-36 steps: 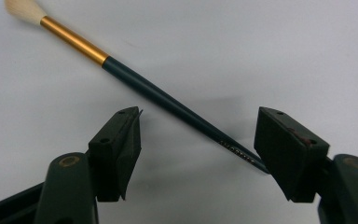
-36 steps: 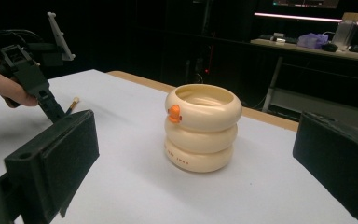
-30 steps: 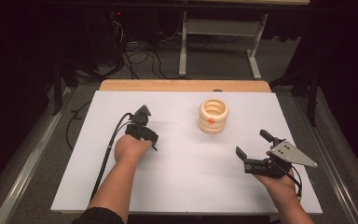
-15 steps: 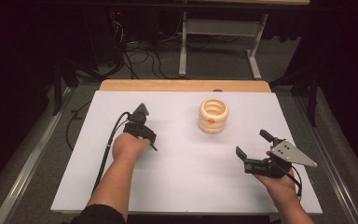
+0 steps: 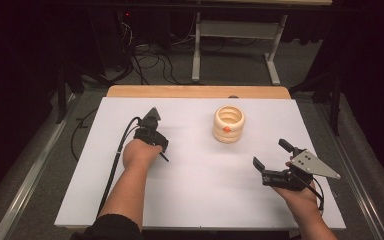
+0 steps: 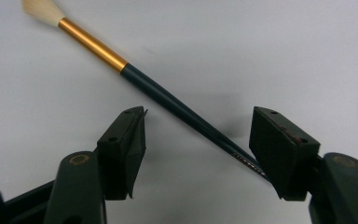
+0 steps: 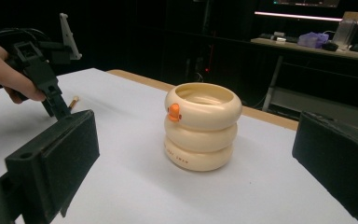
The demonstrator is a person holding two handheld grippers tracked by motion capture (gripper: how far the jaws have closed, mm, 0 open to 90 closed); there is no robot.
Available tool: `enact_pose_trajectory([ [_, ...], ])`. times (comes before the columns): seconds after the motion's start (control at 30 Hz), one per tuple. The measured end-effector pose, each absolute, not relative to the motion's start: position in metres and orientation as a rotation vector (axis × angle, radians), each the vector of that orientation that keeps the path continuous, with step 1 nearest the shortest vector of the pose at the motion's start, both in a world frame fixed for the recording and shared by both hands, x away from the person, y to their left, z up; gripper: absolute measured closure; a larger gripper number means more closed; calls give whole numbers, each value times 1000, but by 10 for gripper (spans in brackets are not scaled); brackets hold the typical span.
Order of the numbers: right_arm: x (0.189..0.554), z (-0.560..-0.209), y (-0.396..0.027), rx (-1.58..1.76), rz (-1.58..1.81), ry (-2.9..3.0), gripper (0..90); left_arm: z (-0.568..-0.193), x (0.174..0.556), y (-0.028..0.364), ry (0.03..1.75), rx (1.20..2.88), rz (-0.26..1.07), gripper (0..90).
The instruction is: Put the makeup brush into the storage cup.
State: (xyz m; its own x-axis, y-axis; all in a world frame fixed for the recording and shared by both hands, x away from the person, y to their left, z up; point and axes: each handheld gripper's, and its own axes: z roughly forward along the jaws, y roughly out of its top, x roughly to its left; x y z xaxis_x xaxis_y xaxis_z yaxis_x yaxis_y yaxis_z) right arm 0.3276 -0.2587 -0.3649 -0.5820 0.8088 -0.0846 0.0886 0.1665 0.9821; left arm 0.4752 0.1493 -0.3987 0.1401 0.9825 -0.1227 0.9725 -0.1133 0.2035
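Note:
A brush (image 6: 168, 100) with white bristles, a gold ferrule and a dark teal handle lies on the white table (image 5: 195, 175). My left gripper (image 6: 198, 116) points down over it, open, with the thin end of the handle between the jaws, close to the right pad (image 6: 279, 144). From above, the left gripper (image 5: 151, 134) sits at the table's left middle. A cream cup (image 5: 228, 123) shaped like stacked rings, with an orange beak, stands upright at the centre back. My right gripper (image 5: 271, 153) rests at the front right, open wide, facing the cup (image 7: 200, 126).
A wooden board edge (image 5: 195, 91) runs along the table's far side. Cables and a metal stand leg (image 5: 196, 55) lie on the dark floor beyond. The left gripper's cable (image 5: 115, 160) trails toward the front left.

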Motion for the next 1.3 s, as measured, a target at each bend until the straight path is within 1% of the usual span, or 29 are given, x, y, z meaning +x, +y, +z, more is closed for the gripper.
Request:
enact_pose_trajectory([
  [0.13, 328, -365, -259, 848, 1467, 1814, 18, -400, 475, 147, 1911, 2197, 76, 380],
  [0.37, 327, -364, -259, 850, 1469, 1813, 18, -400, 472, 145, 1891, 2251, 61, 397],
  [0.43, 327, -364, -259, 850, 1472, 1814, 19, -399, 471, 144, 1891, 2264, 79, 442],
  [0.47, 327, -364, -259, 850, 1472, 1814, 19, -399, 471, 145, 1893, 2266, 83, 442],
  [0.53, 327, -364, -258, 851, 1471, 1814, 19, -399, 470, 145, 1895, 2270, 98, 475],
  [0.57, 327, -364, -258, 852, 1472, 1813, 18, -399, 470, 145, 1894, 2276, 106, 509],
  [0.9, 327, -364, -259, 851, 1479, 1811, 21, -399, 469, 146, 1886, 2295, 114, 566],
  [0.93, 327, -364, -259, 853, 1476, 1811, 22, -399, 469, 147, 1889, 2292, 113, 586],
  [1.3, 327, -365, -258, 862, 1480, 1814, 22, -398, 469, 151, 1879, 2309, 97, 673],
])
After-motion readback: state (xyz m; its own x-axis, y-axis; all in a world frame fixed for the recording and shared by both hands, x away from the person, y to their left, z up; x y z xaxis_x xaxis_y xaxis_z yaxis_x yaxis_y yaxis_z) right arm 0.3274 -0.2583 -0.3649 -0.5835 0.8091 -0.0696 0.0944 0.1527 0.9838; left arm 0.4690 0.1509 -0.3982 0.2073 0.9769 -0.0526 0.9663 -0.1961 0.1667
